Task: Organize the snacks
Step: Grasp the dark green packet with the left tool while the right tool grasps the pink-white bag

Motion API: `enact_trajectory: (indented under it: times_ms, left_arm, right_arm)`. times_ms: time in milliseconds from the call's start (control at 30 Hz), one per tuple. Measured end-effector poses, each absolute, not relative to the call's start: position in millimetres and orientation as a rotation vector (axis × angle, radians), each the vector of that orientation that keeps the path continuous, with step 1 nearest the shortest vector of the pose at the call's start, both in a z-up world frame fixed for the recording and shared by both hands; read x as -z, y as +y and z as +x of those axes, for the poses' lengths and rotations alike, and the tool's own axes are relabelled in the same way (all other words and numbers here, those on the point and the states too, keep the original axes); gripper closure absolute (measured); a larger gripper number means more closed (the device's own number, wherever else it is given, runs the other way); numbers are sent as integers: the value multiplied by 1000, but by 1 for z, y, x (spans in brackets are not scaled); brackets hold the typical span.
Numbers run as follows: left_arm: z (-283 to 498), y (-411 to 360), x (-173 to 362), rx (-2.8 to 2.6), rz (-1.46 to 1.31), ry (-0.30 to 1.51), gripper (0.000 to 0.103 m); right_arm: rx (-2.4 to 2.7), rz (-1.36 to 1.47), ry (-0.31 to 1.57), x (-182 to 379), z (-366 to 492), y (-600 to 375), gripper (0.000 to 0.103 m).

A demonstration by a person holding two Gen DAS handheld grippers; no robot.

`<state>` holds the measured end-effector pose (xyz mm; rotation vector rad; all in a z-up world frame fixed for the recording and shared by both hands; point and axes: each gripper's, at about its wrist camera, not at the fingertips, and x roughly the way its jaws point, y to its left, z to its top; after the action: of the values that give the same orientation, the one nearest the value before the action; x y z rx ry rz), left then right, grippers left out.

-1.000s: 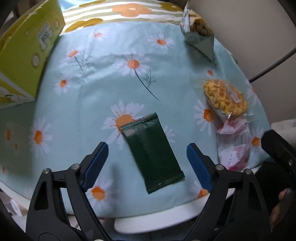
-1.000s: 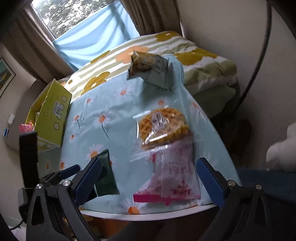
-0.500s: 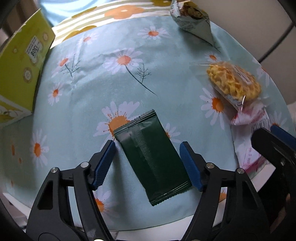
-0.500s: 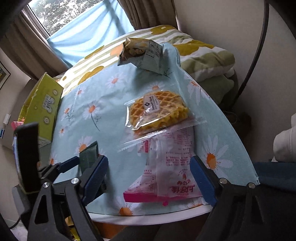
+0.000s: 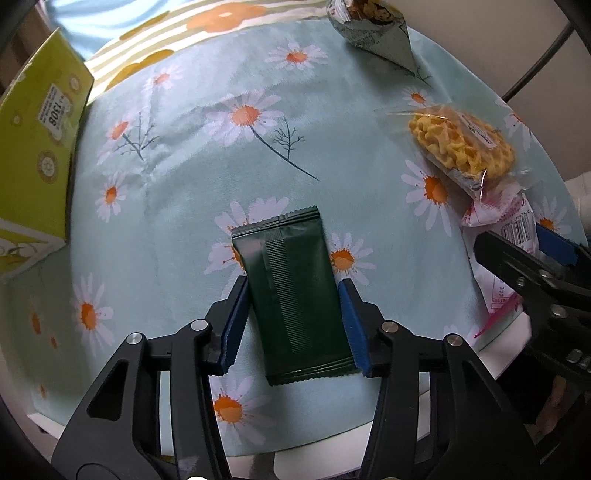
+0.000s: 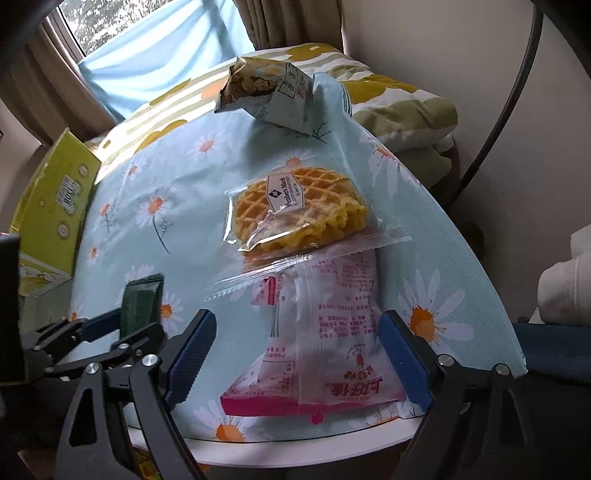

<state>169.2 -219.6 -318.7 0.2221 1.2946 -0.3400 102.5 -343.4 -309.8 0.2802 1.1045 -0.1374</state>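
Left wrist view:
Left gripper [image 5: 292, 322]: its two blue pads sit on both sides of the dark green packet [image 5: 291, 297]. They look like they touch its edges, but I cannot tell if it is squeezing yet.
Green packet: flat on the daisy cloth [image 5: 207, 158], near the front edge of the table.
Yellow box [image 5: 35, 147]: at the far left side. I think the snacks should go there.
Other snacks: the waffle pack [image 5: 461, 146] is on the right, and the gray bag [image 5: 373, 31] is at the far end.

Right wrist view:
Right gripper [image 6: 295, 362]: wide open and holding nothing. The pink and white packet [image 6: 325, 339] lies between its fingers.
Waffle pack: rests partly on top of the pink and white packet.

How far along: just starting, I think. All four snacks we can see are out on the cloth, and all four are left to sort.
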Motion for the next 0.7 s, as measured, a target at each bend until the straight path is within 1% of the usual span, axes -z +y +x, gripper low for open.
enact_trajectory:
  times_ms: [100, 167, 333, 400, 433, 500, 700]
  left_arm:
    - [173, -216, 318, 354, 209, 1301, 59]
    - [175, -214, 318, 359, 207, 1300, 59]
    - [179, -206, 317, 371, 186, 1292, 59]
    - [181, -204, 316, 373, 180, 1288, 59]
    - [181, -205, 315, 374, 179, 1285, 59]
    - [181, -204, 314, 377, 174, 1280, 59]
    - [178, -204, 310, 383, 173, 1270, 59]
  right_arm:
    - [153, 243, 1124, 315, 105, -342, 38]
    - [170, 223, 1134, 318, 107, -341, 40]
    - [185, 187, 1151, 325, 112, -337, 42]
    - [178, 186, 1149, 325, 113, -337, 47]
    - [173, 187, 1150, 325, 113, -337, 48]
    - [164, 185, 1148, 324, 113, -335, 55]
    - [111, 192, 1146, 322, 111, -327, 59]
